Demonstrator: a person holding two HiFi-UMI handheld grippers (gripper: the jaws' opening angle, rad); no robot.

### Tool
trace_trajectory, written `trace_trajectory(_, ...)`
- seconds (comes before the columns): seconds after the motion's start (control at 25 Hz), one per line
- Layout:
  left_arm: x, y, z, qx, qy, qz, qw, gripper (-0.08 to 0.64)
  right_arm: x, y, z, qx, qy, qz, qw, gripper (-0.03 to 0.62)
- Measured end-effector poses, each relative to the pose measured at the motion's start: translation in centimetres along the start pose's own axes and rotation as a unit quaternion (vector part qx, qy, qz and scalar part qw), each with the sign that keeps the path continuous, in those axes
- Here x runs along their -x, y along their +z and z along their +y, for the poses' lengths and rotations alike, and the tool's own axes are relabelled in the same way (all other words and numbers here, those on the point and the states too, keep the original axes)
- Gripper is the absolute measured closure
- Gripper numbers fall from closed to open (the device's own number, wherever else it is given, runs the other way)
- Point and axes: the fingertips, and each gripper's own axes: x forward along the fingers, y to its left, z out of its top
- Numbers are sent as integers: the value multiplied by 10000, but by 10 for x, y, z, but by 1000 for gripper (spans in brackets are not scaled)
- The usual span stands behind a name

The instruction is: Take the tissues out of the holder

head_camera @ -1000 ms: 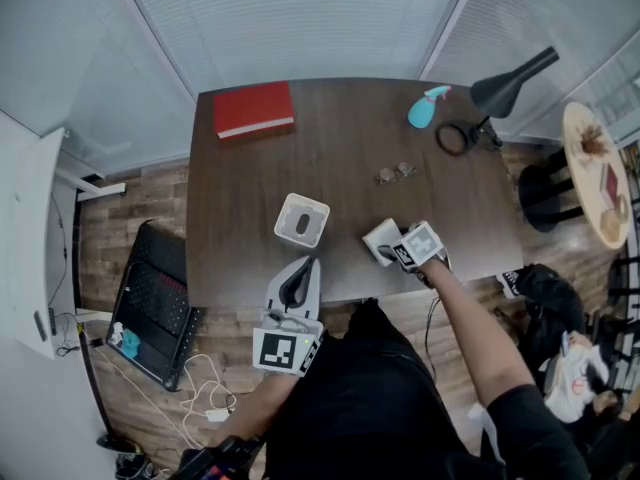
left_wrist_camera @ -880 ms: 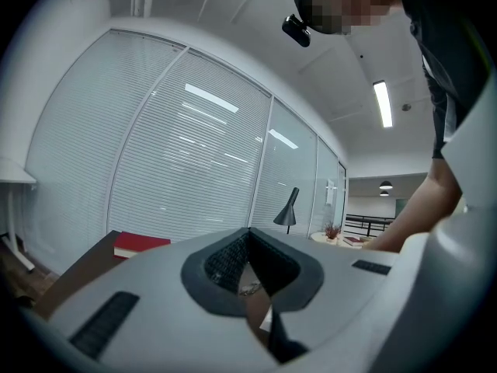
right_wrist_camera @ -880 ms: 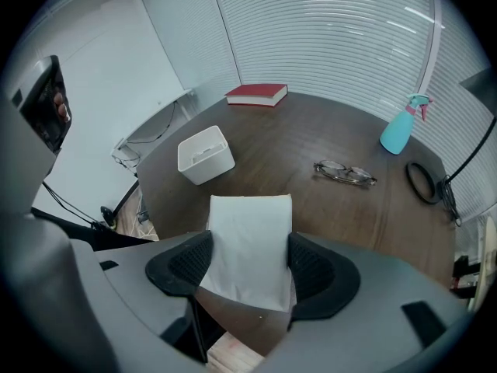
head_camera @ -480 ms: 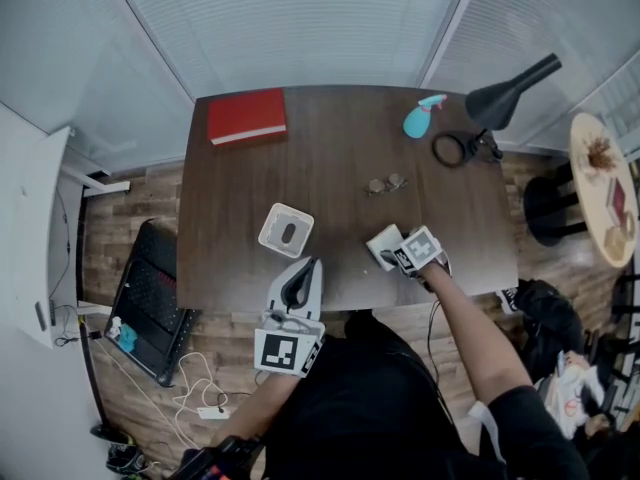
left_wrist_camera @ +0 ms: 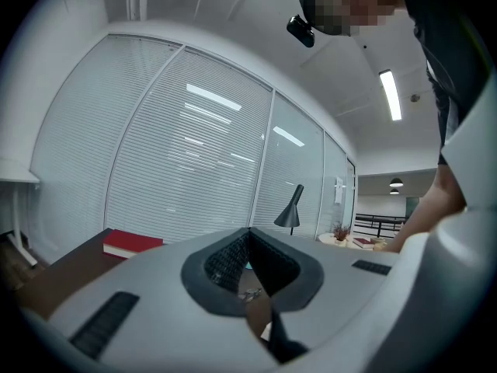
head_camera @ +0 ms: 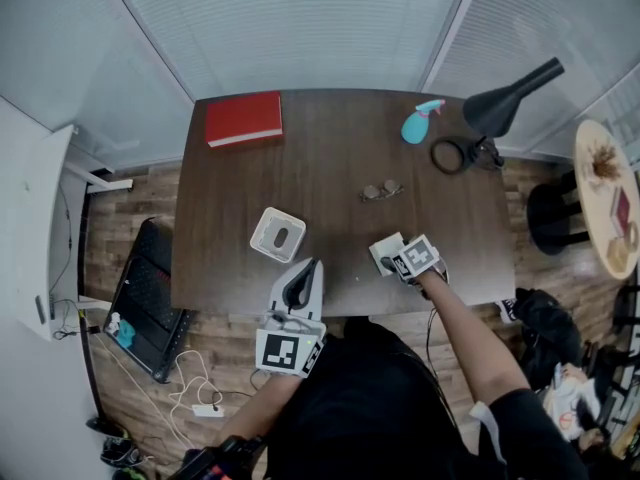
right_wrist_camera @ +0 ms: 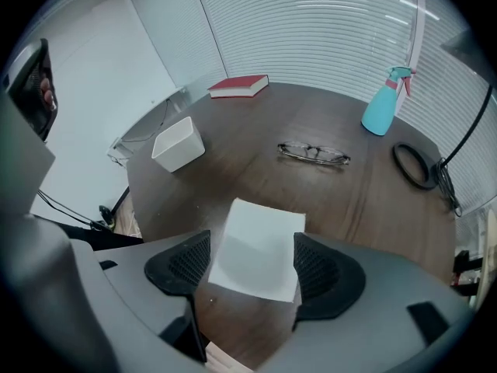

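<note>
Lowering the tissue stack (right_wrist_camera: pixel 256 231) flat onto the bench (head_camera: pixel 330 158) matters. The right gripper (right_wrist_camera: pixel 252 274) jaws clasp its sides, well apart from the holder (head_camera: pixel 278 235). The left gripper (left_wrist_camera: pixel 250 243) jaws are closed, empty.

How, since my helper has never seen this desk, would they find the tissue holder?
On the dark table, look front left, this side of the red book. The holder is the white square box with a dark oval in its middle, unlike the flat white tissues.
</note>
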Motion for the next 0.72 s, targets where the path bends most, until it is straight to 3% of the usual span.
trace_trajectory(0.36,-12,-7,-15,27,25,2,10000,563,23,7,-7,105,27,-433,9990,268)
trace_trajectory(0.72,-27,-7,-31,6,17,-106,9999,563,55,18,-7,-358,121,-1194,9921,268)
